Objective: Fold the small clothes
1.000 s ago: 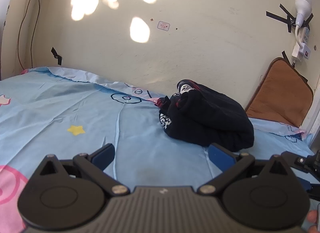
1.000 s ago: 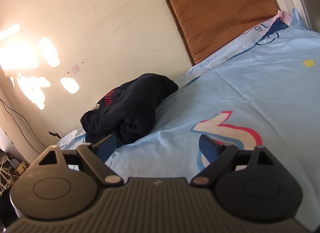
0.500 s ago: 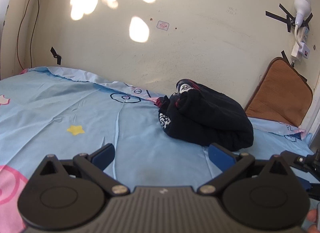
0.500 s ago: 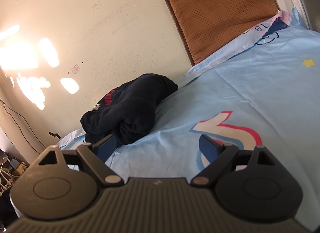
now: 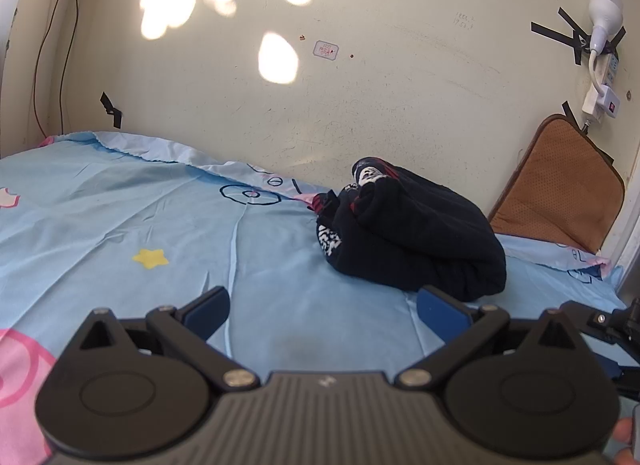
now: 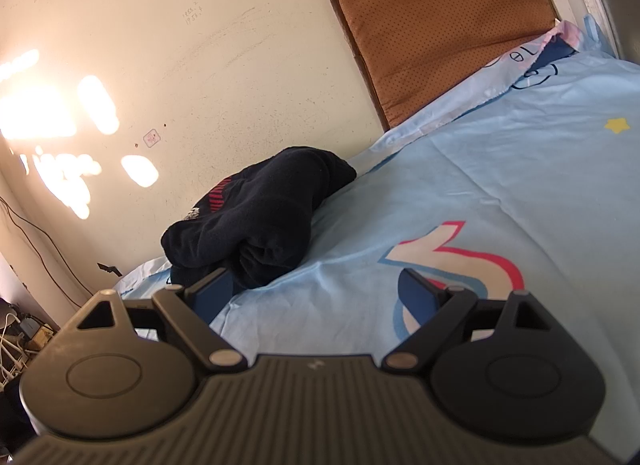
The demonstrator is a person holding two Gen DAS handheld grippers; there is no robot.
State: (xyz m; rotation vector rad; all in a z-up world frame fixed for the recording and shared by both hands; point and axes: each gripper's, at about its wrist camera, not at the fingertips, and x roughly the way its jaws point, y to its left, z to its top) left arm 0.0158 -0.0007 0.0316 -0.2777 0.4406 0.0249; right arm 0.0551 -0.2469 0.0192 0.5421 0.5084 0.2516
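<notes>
Ahead of the left gripper (image 5: 322,307), whose jaws stand spread wide with nothing between them, lies open blue bedsheet (image 5: 120,217), flat apart from a few creases and a yellow star print off toward the left jaw. Just beyond the right jaw sits the dark garment (image 5: 412,233), bunched in a rounded heap close to the wall (image 5: 360,105), with white and red print showing at its left end. To its right a brown cushion (image 5: 556,193) leans against the wall.

In the right wrist view the right gripper (image 6: 320,295) is likewise released and empty; the garment (image 6: 256,221) lies just past its left jaw, and broad sheet with a pink-outlined print stretches out from the right jaw.

The garment looks soft, thick and light, probably knit or fleece, so it should drape and sag rather than hold shape. I would pinch a loose outer fold or hem at each end, one gripper per side. The wall hems in the far side; the bare sheet nearer the grippers offers the room to spread it.
</notes>
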